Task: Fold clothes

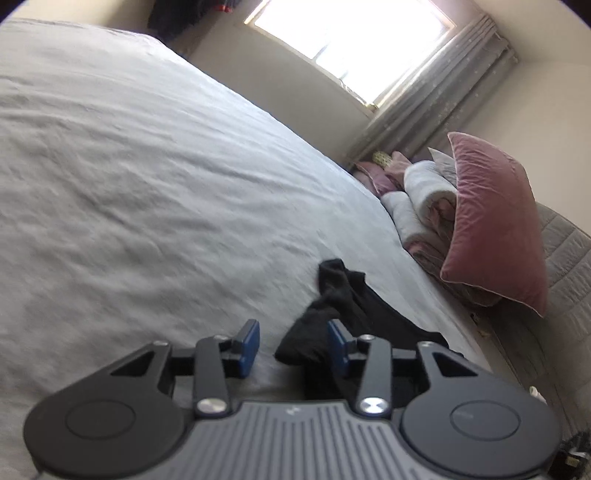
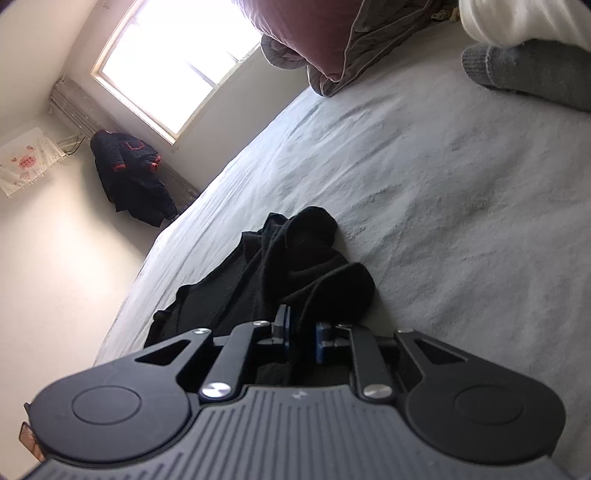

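daylight from a bright window [image 1: 354,33] falls across a wide bed [image 1: 147,184] covered with a pale grey sheet, which fills most of both wrist views. the black garment [image 1: 343,314] is seen lying crumpled on the sheet near the bed's edge, bunched into folds at one end and spread flatter toward the edge. in the left wrist view, the left gripper [image 1: 293,347] is held low over the sheet with its blue pads clearly parted; a fold of the black cloth lies between them, close against the right-hand pad, while the other pad stands apart from it, so no grip is shown. in the right wrist view, the right gripper [image 2: 303,336] is seen with its pads set narrowly, and dark cloth from the garment [image 2: 295,258] sits in the small gap; whether the pads actually press on it cannot be told. a pink pillow [image 1: 491,221] is propped on folded bedding [image 1: 424,195] at the far side of the bed. a dark jacket [image 2: 129,173] hangs by the wall under the window, and a grey sleeve [image 2: 532,74] rests on the sheet.
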A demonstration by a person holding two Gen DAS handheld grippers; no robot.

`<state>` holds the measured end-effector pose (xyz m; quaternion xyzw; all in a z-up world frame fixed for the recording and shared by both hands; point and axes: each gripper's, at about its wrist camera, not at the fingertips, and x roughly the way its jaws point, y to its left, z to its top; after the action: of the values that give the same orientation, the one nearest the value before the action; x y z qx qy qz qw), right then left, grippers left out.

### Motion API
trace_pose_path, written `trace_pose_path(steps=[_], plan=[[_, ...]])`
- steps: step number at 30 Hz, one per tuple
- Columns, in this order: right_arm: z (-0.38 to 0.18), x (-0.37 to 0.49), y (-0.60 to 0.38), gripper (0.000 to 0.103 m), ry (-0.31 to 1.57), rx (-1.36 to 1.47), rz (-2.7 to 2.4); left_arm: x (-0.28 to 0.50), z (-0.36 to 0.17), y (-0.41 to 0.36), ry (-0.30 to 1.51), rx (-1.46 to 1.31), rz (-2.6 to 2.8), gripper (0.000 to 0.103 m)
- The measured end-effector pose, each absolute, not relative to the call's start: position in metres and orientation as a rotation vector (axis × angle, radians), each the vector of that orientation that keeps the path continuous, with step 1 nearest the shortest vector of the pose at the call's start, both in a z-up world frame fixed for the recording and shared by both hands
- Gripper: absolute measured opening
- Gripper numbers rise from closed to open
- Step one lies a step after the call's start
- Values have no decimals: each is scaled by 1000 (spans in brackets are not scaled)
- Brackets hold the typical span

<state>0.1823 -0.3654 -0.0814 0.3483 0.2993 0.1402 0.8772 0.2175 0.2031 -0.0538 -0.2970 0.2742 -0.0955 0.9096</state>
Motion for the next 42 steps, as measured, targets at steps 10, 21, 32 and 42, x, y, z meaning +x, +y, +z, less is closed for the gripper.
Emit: trace_pose_path(steps=[10,21,32,42], plan=[[-10,192,-280,36,760,455,410,221,-46,216,630,-666,-191,49],[5,219,-71,36,825,117,716,250,-21,210,766,-612,-138,51],[-29,244,33,39,765,-288,734,255,-26,224,765,-347,173,58],[-25,286,0,7,822,-33,700,230,-33,201,589,-270,23,57]])
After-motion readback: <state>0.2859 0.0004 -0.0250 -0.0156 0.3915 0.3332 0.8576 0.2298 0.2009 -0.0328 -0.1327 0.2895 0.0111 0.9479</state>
